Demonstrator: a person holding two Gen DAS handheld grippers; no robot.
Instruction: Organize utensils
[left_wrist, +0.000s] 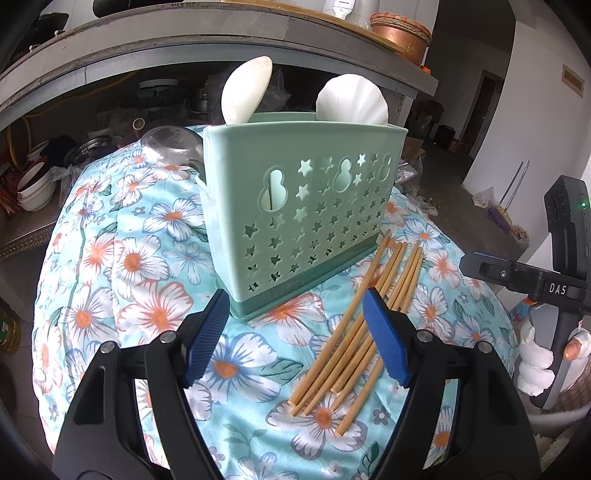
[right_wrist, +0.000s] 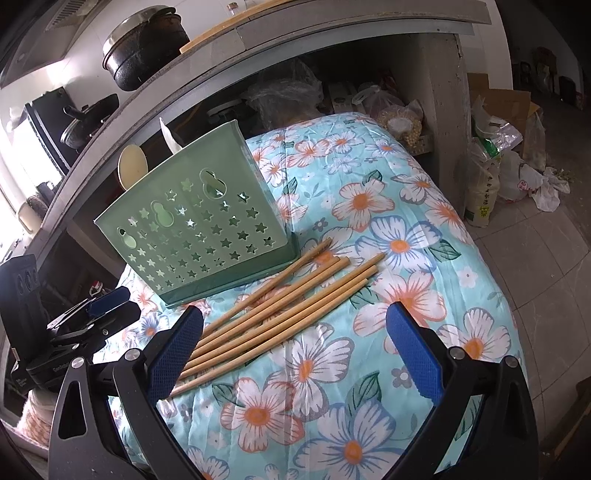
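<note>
On top of a floral cloth (left_wrist: 155, 306), light blue with white and orange flowers, stands a mint-green plastic utensil holder (left_wrist: 303, 206), upright, its front wall punched with star and gourd-shaped holes. Two white utensil heads stick out of the top: a smooth spoon-like one (left_wrist: 245, 90) on the left, a shell-shaped one (left_wrist: 351, 99) on the right. A clear glass item (left_wrist: 171, 144) sits just behind the holder's left corner, too distorted to identify.

Bamboo chopsticks (left_wrist: 364, 321), about seven or eight, lie loose on the cloth just right of the holder. They run roughly parallel as one bunch, far tips close beside the holder's right base corner, near ends fanned out slightly. None are in the holder.

Left gripper (left_wrist: 295, 334): blue pads wide apart, nothing between them. It hangs near-side of the holder, aimed down at its base; the right pad overlaps the chopstick bunch in the left wrist view, contact unclear.

Right gripper (right_wrist: 295, 347): blue pads also spread wide, empty. Its left pad sits over the near ends of the chopsticks in the right wrist view; whether it touches them I cannot tell. A hand in a white glove (left_wrist: 537, 363) holds this gripper's handle at the right edge.

Behind the cloth is a grey concrete counter (right_wrist: 332, 33) with a black pot (right_wrist: 146, 48) on top.
</note>
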